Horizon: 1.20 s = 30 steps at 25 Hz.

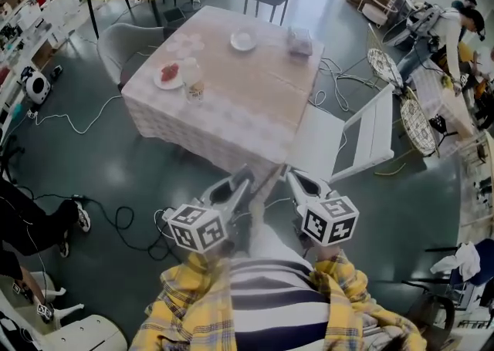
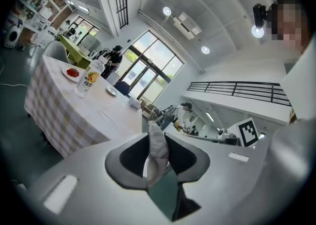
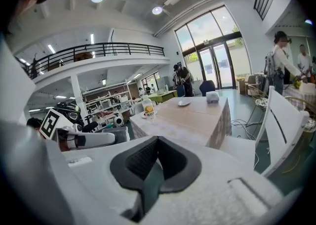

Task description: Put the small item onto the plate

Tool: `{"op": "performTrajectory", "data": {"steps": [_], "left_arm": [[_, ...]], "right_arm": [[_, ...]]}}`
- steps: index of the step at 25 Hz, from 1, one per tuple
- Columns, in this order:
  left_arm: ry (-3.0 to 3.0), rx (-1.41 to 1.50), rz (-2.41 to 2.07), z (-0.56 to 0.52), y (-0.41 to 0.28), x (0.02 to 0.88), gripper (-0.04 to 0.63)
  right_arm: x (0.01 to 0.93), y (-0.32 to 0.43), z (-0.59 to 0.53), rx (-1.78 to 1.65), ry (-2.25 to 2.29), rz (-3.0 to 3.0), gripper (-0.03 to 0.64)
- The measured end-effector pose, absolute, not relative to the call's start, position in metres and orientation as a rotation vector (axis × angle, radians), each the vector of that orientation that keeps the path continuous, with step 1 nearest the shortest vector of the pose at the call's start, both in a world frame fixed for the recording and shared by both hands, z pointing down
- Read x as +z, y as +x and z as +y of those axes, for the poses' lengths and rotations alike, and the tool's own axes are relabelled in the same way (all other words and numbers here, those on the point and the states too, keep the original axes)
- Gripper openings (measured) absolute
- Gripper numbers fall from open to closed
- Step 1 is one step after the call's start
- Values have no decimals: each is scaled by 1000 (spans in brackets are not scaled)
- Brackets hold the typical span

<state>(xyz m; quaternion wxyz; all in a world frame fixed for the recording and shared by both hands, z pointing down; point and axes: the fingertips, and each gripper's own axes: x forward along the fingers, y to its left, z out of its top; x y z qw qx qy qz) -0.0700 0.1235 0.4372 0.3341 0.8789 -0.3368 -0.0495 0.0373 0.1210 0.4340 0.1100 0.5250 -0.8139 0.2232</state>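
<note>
Head view: table [image 1: 255,102] under a pale checked cloth, well ahead of both tools; on it an empty plate [image 1: 243,39] near the far edge, a tissue pack [image 1: 299,41] to its right, a plate with red food [image 1: 168,75] at the left, and a bottle [image 1: 193,83] just beside that. White chair [image 1: 363,137] off the table's right corner. Left gripper [image 1: 247,178] and right gripper [image 1: 291,178] side by side low in frame, short of the table, over the floor. Left gripper view: jaws closed partway, clamped on the small item [image 2: 158,152], a pale grey soft piece standing upright between the pads, well apart from either plate. Right gripper view: jaws brought together, nothing between them; table, bottle and empty plate ahead.
</note>
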Motion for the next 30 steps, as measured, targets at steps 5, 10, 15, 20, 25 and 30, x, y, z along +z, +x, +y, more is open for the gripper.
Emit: {"op": "performTrajectory", "data": {"steps": [5, 10, 15, 20, 25, 30], "left_arm": [[2271, -131, -915, 88, -65, 437, 89], [2251, -124, -942, 51, -57, 437, 89], [2236, -123, -956, 14, -41, 438, 89], [2232, -106, -982, -23, -27, 440, 89], [2240, -90, -985, -60, -10, 439, 89], [2252, -92, -1010, -98, 1, 436, 89]], "right_arm": [[433, 41, 86, 665, 1513, -2406, -2], [433, 47, 48, 675, 1480, -2413, -2], [433, 56, 9, 682, 1446, -2429, -2], [434, 64, -27, 677, 1407, -2444, -2], [439, 76, -63, 681, 1379, -2450, -2], [441, 86, -96, 670, 1351, -2470, -2]]}}
